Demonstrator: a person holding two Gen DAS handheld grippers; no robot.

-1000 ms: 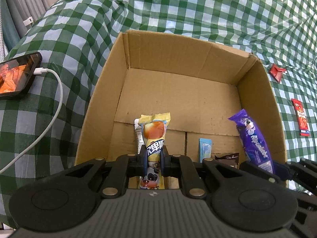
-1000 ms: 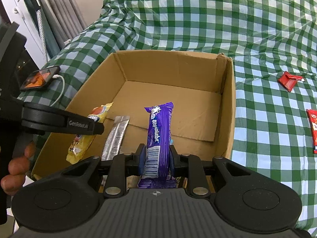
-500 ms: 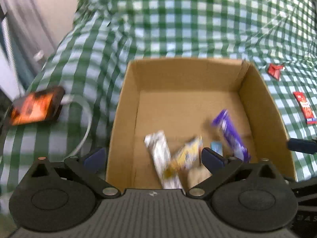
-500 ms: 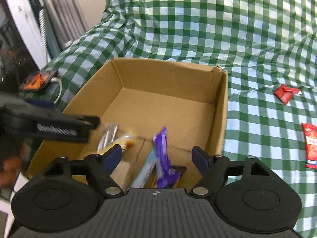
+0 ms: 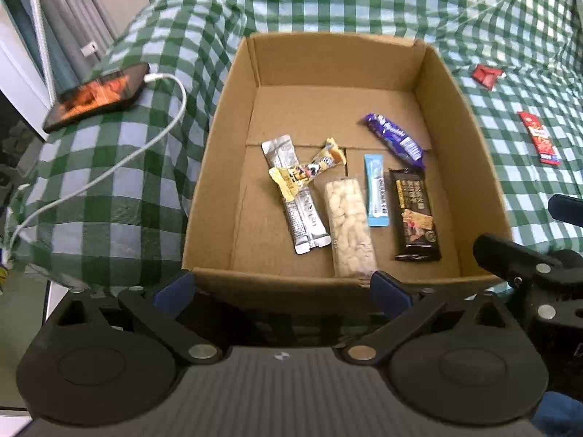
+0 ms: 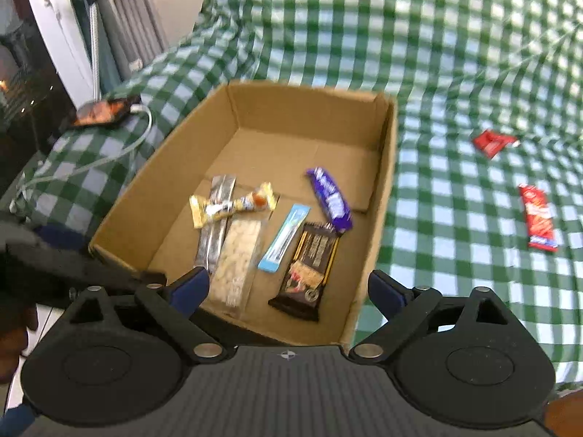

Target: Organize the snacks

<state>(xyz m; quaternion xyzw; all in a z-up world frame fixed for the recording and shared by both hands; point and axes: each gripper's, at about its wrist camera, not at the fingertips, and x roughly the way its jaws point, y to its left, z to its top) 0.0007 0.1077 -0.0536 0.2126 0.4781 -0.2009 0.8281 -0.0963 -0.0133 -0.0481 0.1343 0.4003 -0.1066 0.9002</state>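
An open cardboard box (image 5: pixel 215 167) (image 6: pixel 379 218) sits on the checked cloth. Inside lie a purple bar (image 5: pixel 395 139) (image 6: pixel 329 196), a yellow packet (image 5: pixel 308 171) (image 6: pixel 233 204) across a silver sachet (image 5: pixel 298 196) (image 6: pixel 215 225), a clear peanut bar (image 5: pixel 349 222) (image 6: pixel 237 266), a light blue stick (image 5: pixel 376 191) (image 6: pixel 286 236) and a dark brown bar (image 5: pixel 415 215) (image 6: pixel 309 269). My left gripper (image 5: pixel 282 291) is open and empty at the box's near wall. My right gripper (image 6: pixel 288 291) is open and empty above the box's near right corner.
A long red packet (image 5: pixel 538 137) (image 6: pixel 538 216) and a small red packet (image 5: pixel 484 74) (image 6: pixel 492 142) lie on the cloth right of the box. A phone (image 5: pixel 98 96) (image 6: pixel 104 111) with a white cable (image 5: pixel 120 160) lies left of it.
Both grippers opened and pulled back and up. The yellow packet and the purple bar dropped into the box and now lie flat on its floor.
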